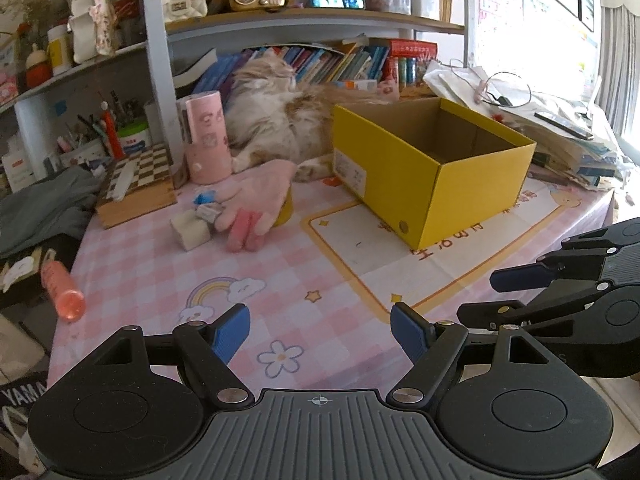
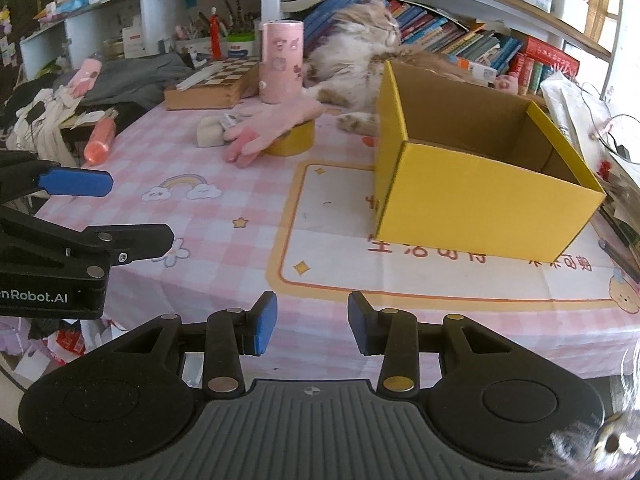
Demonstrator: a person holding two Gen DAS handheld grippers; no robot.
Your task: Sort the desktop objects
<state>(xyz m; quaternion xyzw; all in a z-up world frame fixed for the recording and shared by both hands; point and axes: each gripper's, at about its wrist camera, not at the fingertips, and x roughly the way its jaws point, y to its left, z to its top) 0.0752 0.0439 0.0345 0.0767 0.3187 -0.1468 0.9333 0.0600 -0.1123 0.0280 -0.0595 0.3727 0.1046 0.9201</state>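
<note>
Surface: desk covered by pink checked cloth with rainbow prints (image 1: 280, 280); bookshelves packed behind.
Box: one open yellow cardboard box (image 1: 472, 184) at 1 o'clock from the left gripper (image 1: 320, 336), nothing seen inside.
Items: one pink fabric glove (image 1: 256, 204) draped over one yellow tape roll (image 2: 294, 138) at 11 o'clock; white block (image 1: 191, 232) beside it; orange tube (image 1: 62, 290) at desk edge, 9 o'clock.
Obstruction: one long-haired cat (image 2: 356, 56) lying behind box; pink cylinder (image 1: 206, 138) beside it.
Tongs: left gripper spread wide, nothing held; right gripper (image 2: 312, 324) parted, nothing held.
</note>
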